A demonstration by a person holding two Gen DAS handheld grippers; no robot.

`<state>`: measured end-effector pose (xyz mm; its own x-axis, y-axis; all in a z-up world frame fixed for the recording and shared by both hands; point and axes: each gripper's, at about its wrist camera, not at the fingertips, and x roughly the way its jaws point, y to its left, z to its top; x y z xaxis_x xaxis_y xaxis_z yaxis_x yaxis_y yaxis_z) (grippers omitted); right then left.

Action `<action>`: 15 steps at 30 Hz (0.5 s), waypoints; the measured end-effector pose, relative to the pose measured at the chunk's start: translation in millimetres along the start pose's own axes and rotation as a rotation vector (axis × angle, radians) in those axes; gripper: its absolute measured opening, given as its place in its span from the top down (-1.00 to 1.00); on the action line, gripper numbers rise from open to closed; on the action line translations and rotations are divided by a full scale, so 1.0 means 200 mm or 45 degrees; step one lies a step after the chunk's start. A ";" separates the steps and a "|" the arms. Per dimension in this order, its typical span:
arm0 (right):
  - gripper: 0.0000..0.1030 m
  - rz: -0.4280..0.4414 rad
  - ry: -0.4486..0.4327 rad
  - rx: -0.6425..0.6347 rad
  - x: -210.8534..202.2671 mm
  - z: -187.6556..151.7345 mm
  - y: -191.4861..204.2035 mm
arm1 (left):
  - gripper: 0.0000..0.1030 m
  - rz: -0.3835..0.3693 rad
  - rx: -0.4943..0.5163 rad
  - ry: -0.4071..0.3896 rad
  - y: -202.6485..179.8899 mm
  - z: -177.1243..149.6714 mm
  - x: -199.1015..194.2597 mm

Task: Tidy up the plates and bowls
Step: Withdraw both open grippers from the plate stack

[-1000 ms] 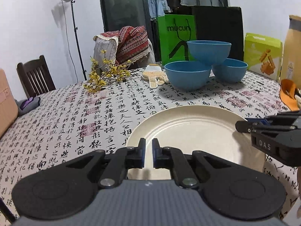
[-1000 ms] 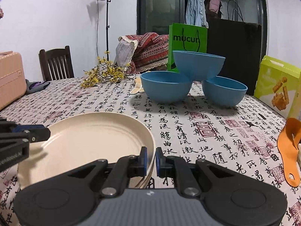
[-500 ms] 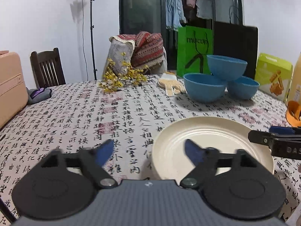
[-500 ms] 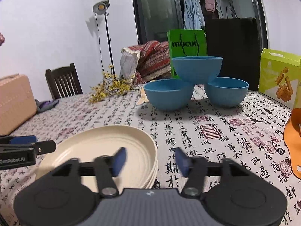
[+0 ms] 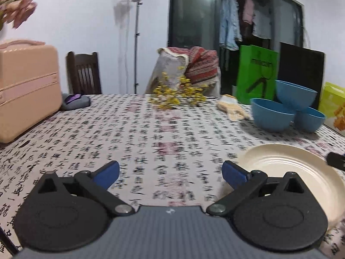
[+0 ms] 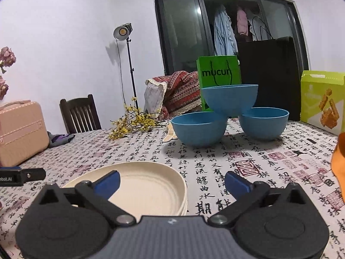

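A stack of cream plates (image 6: pixel 148 185) lies on the script-printed tablecloth just ahead of my right gripper (image 6: pixel 171 180). Its jaws are opening wide with nothing between them, the left finger over the plates. My left gripper (image 5: pixel 170 169) is also opening and empty, over bare cloth, with the plates (image 5: pixel 286 168) to its right. Further back, one blue bowl (image 6: pixel 229 99) rests on two others (image 6: pixel 199 129) (image 6: pixel 264 125); the same bowls (image 5: pixel 271 116) show in the left wrist view. A tip of the other gripper shows at each view's edge.
A pink case (image 5: pixel 25 86) stands at the left edge of the table, with yellow flowers (image 5: pixel 176 95) and knitted gloves (image 5: pixel 231 108) at the back. A green bag (image 6: pixel 217 75) and a lime box (image 6: pixel 321 101) stand behind the bowls. An orange object (image 6: pixel 338 159) lies far right.
Both grippers went from shut to wide open. The left one swung left off the plates, which now sit at its right. The right one tilted up a little.
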<state>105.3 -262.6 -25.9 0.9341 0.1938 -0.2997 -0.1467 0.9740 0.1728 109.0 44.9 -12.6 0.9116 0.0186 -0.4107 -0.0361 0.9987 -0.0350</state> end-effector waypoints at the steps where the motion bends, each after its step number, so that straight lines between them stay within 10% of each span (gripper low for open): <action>1: -1.00 -0.002 -0.014 0.007 0.00 -0.01 -0.01 | -1.00 0.012 -0.009 0.004 0.02 0.00 0.01; 15: -1.00 0.038 -0.038 0.052 0.01 -0.03 -0.03 | -1.00 0.029 -0.066 0.010 0.07 -0.04 0.04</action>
<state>105.6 -268.1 -32.8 0.9391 0.2182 -0.2656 -0.1615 0.9622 0.2192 112.2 58.1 -23.9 0.9070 0.0405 -0.4191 -0.0779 0.9943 -0.0726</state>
